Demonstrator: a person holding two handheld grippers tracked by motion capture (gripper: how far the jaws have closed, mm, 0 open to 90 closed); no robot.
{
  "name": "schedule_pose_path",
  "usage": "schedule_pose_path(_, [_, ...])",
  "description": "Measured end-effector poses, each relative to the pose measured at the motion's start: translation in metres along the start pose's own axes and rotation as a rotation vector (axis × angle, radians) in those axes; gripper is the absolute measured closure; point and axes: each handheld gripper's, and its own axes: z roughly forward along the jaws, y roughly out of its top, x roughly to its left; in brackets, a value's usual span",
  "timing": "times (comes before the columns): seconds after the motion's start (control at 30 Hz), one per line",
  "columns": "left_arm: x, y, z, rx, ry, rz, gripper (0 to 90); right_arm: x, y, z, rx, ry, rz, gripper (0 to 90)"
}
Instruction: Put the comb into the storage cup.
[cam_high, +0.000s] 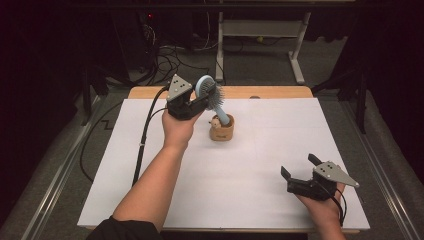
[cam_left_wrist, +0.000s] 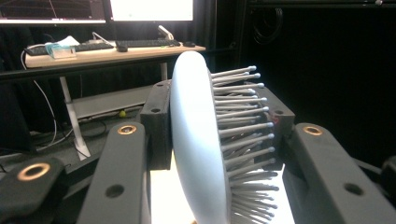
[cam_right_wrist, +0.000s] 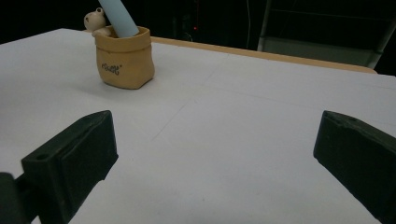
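A light blue hairbrush (cam_high: 205, 87) stands tilted, its handle (cam_high: 221, 116) down in a small tan pot (cam_high: 222, 131) on the white table top (cam_high: 240, 165). My left gripper (cam_high: 200, 101) is shut on the brush's head, above and left of the pot. In the left gripper view the pale oval head (cam_left_wrist: 196, 140) sits edge-on between the two black jaws, bristles (cam_left_wrist: 243, 116) pointing right. My right gripper (cam_high: 299, 166) rests near the front right of the table, open with nothing between its jaws. In the right gripper view (cam_right_wrist: 217, 158) the pot (cam_right_wrist: 123, 58) stands far left with the handle (cam_right_wrist: 119, 18) rising from it.
A small pale figure (cam_right_wrist: 95, 21) peeks over the pot's rim. A wooden table edge (cam_high: 270, 92) shows behind the white top. Cables (cam_high: 165, 60) and a desk frame (cam_high: 260, 30) lie on the floor beyond. A black cable (cam_high: 145, 135) trails from the left gripper.
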Motion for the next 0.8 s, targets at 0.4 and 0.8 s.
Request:
schedule_pose_path(0.4, [-0.002,-0.009,0.008,0.027,-0.007,0.000,57.1,0.001,0.000,0.000,-0.009,0.006,0.004,0.0])
schedule_pose_path(0.8, [0.000,-0.017,0.014,0.047,-0.011,-0.013,57.1,0.001,0.000,0.001,-0.008,0.005,0.002,0.0])
